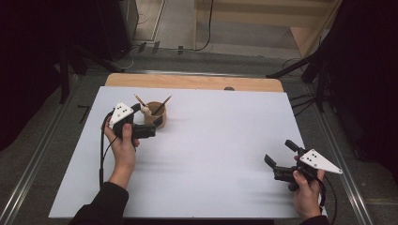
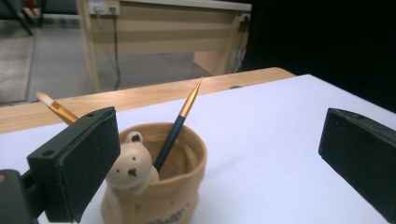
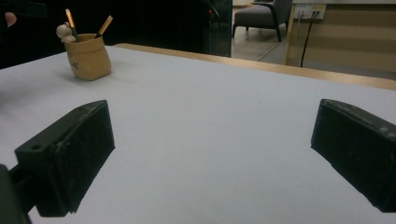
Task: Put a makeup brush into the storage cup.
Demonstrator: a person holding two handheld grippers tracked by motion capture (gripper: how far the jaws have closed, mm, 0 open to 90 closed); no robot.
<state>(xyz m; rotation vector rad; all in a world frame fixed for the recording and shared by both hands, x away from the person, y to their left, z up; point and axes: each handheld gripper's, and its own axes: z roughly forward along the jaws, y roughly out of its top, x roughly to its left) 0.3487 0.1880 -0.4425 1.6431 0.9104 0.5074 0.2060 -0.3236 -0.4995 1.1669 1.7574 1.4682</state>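
A tan pot with a small bear figure on its rim stands at the far left of the white table. Two brushes lean in it: a dark-handled one and an orange-tipped one, partly hidden by a jaw. My left gripper is open, its jaws wide apart on either side of the pot without touching it; in the left gripper view nothing is pressed between the pads. My right gripper rests open over bare table at the near right, far from the pot.
A wooden strip runs along the table's far edge. Beyond it are floor, cables and a wooden desk. Dark stands flank both sides. The wide white surface between the two hands holds nothing.
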